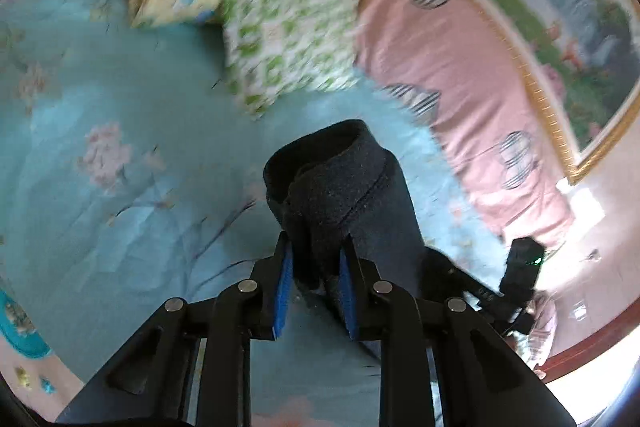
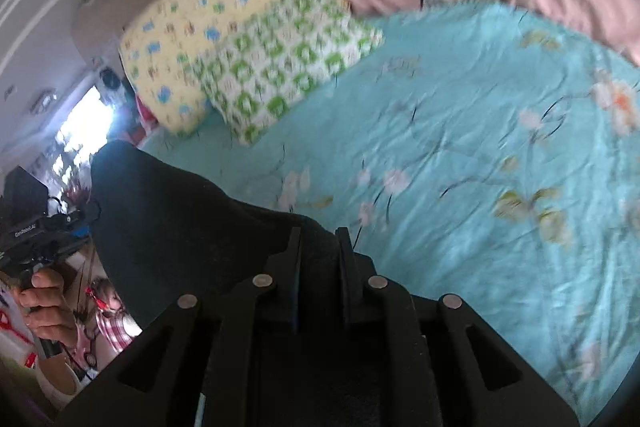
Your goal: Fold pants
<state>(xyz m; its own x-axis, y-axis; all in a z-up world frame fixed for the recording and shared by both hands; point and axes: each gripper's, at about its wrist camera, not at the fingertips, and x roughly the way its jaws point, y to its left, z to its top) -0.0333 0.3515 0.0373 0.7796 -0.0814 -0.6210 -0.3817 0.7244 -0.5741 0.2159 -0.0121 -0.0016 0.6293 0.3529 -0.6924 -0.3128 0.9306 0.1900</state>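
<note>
one teal bed (image 2: 480, 107) is carrying two pillows (image 2: 240, 39) at its far edge. one pair of dark pants (image 1: 352, 187) is hanging above it, both grippers, left (image 1: 316, 267) and right (image 2: 318, 259), clenching its cloth.

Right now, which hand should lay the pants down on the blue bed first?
Probably the left. The left hand-held gripper pinches the dark pants by a hem over the blue bedspread; the right hand-held gripper only grips bunched cloth.
</note>
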